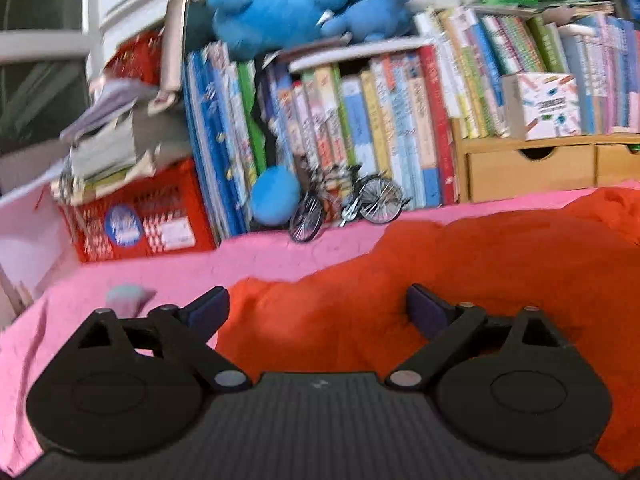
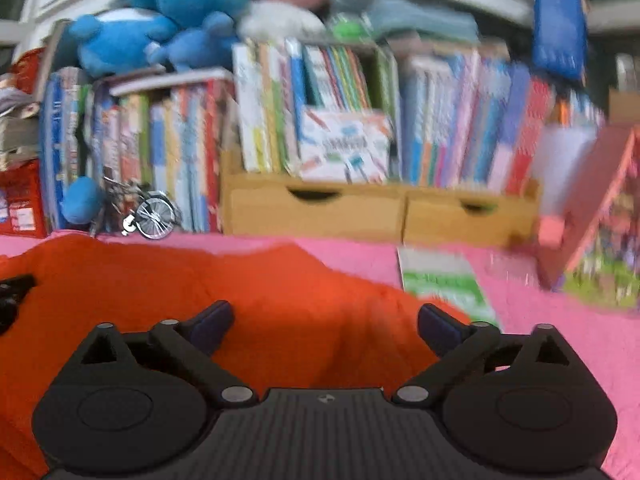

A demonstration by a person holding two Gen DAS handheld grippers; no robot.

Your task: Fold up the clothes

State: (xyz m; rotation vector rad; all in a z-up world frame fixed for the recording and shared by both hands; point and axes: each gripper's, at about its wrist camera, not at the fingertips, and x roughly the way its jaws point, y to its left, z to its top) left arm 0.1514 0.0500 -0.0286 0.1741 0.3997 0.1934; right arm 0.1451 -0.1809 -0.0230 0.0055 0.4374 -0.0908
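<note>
A: Starting at the far left, we see a red crate (image 1: 140,224) with a sticker on its front; loose papers and torn cardboard are piled on top of it, and what lies inside it we cannot tell.

B: Next to it we have the row of books (image 1: 360,136) standing upright, with blue plush toys (image 1: 276,12) heaped on top, and a small model bicycle (image 1: 346,204) parked in front of the spines.

A: Then comes the wooden drawer unit (image 2: 384,208). We count two drawers, both pushed in, so their contents are hidden. More books stand on top of it, and a patterned white box (image 2: 344,148) leans against them.

B: On the right, a green and white booklet (image 2: 444,280) lies flat on the pink cloth (image 2: 560,328).

A: And the orange garment (image 1: 460,280) lies spread and rumpled over that pink cloth, in front of both of us.

B: Our left gripper (image 1: 318,308) has its jaws spread wide, nothing between them, the garment just underneath.

A: Our right gripper (image 2: 326,322) is the same: jaws wide apart, empty, over the garment's right part. Whether either one touches the fabric we cannot tell.
</note>
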